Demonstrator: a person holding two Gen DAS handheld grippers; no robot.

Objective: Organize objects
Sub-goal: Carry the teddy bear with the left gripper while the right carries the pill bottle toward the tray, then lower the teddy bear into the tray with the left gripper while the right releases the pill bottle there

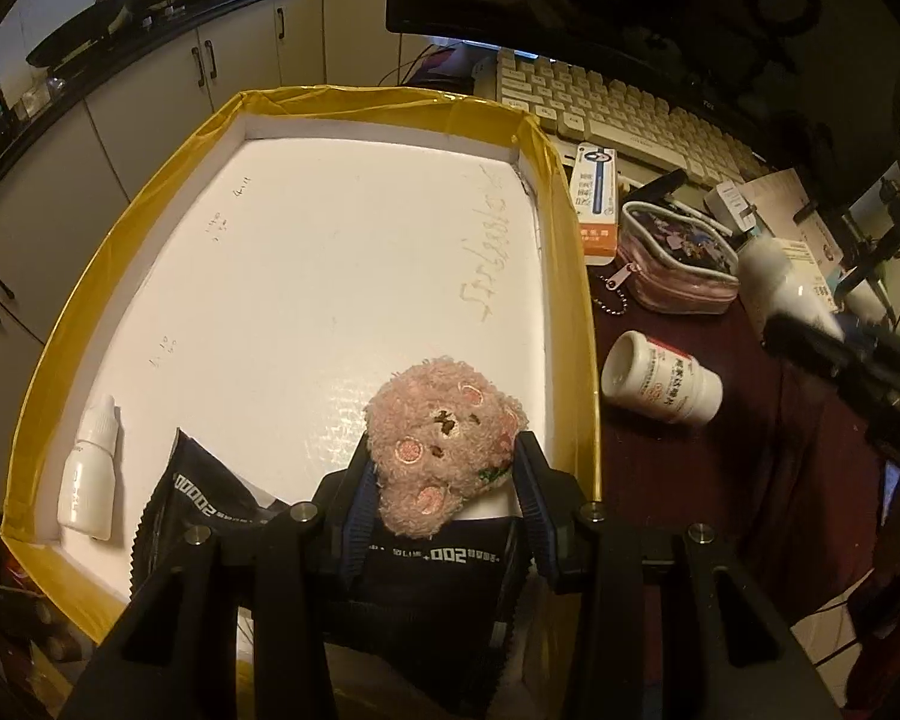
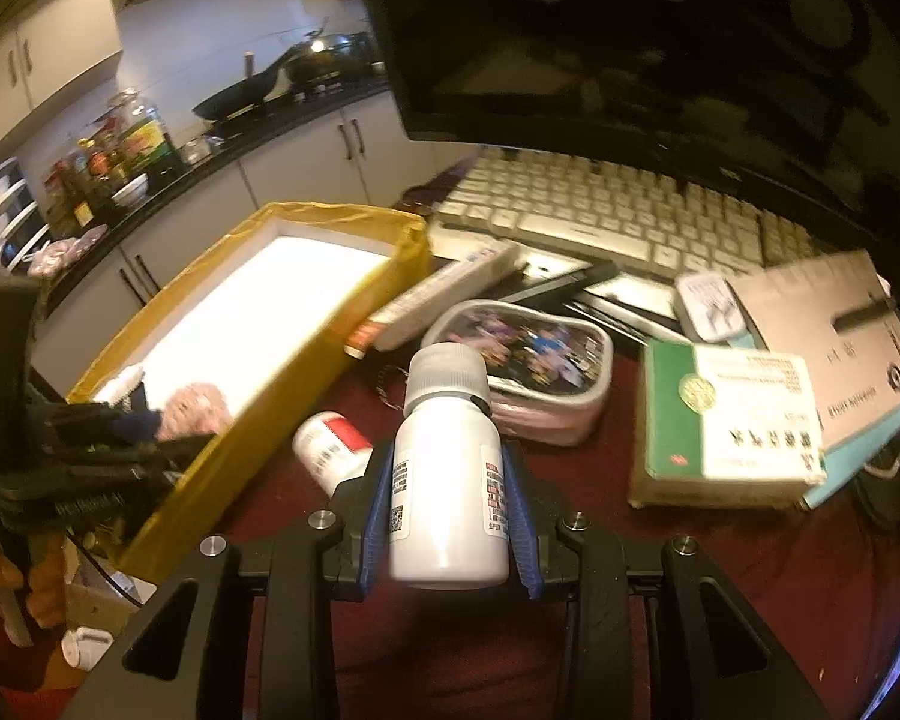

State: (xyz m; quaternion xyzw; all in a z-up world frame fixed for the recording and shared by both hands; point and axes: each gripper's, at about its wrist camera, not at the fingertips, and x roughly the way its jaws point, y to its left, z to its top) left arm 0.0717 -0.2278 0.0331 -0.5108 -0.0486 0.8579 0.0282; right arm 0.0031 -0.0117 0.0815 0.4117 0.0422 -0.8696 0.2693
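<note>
My left gripper [image 1: 444, 462] is shut on a pink plush bear [image 1: 444, 444], held low over the near end of a yellow-rimmed white box [image 1: 570, 192]. Under the bear lies a dark foil packet [image 1: 222, 498]; a small white dropper bottle [image 1: 90, 474] lies at the box's near left. My right gripper [image 2: 450, 480] is shut on a white bottle with a grey cap [image 2: 450, 456], lifted above the dark red table. In the right wrist view the box [image 2: 282, 384] sits to the left, with the left gripper [image 2: 144, 444] and the bear [image 2: 195, 411] inside it.
A white pill bottle with a red label [image 1: 660, 384] [image 2: 330, 444] lies on its side beside the box. A clear zip pouch [image 2: 528, 372], a slim carton [image 1: 594, 204], a green-and-white box [image 2: 726, 426], a keyboard [image 2: 600, 216] and a monitor crowd the table's far side.
</note>
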